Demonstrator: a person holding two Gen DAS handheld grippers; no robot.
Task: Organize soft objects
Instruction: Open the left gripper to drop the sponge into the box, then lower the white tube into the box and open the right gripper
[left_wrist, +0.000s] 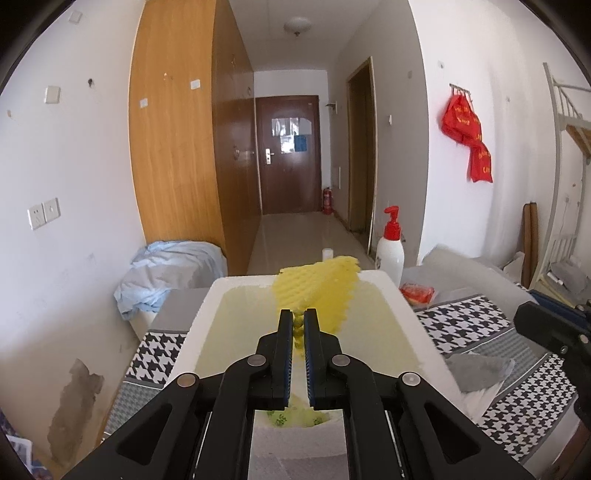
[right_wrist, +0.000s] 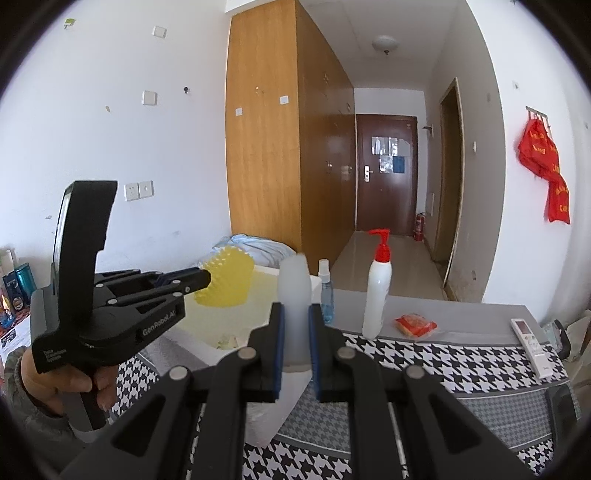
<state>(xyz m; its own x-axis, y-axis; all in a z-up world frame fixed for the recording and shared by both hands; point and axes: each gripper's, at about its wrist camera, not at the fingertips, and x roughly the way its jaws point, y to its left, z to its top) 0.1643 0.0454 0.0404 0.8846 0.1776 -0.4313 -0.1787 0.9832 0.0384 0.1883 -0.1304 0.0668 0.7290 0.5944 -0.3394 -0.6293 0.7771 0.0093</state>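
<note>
While the left hand-held gripper (left_wrist: 299, 317) pinches a yellow foam sheet (left_wrist: 321, 284) between its black fingers, the sheet stands up above a white foam box (left_wrist: 406, 317), soft and bumpy, egg-crate texture, fanning out wider at the top. Seen from the right wrist view the same sheet (right_wrist: 227, 280) looks rounded and knobbly, translucent yellow, clamped at the tip of the left hand-held gripper (right_wrist: 205, 280), which a person's hand (right_wrist: 62, 380) holds by the handle. Box is rectangular, thick matte styrofoam walls, inside tinted yellowish; something small with a green pattern lies at its near end (left_wrist: 280, 419), too hidden to name.

Right hand-held gripper (right_wrist: 294, 332) is closed on a frosted translucent plastic bottle (right_wrist: 293, 295), upright, tapered top, blue pads pressing both sides.

Surface under all this is covered in black-and-white houndstooth cloth (right_wrist: 443, 354), woven look, with grey bands. On it: white pump bottle (right_wrist: 376, 295) with red pump head, smooth plastic, upright; small clear blue spray bottle (right_wrist: 325, 291) just beside the held bottle; red crinkly packet (right_wrist: 415, 325); white remote (right_wrist: 532, 347) lying flat. Crumpled light blue fabric (left_wrist: 170, 273) heaped beyond the box, near the wooden wardrobe (left_wrist: 177, 147)
</note>
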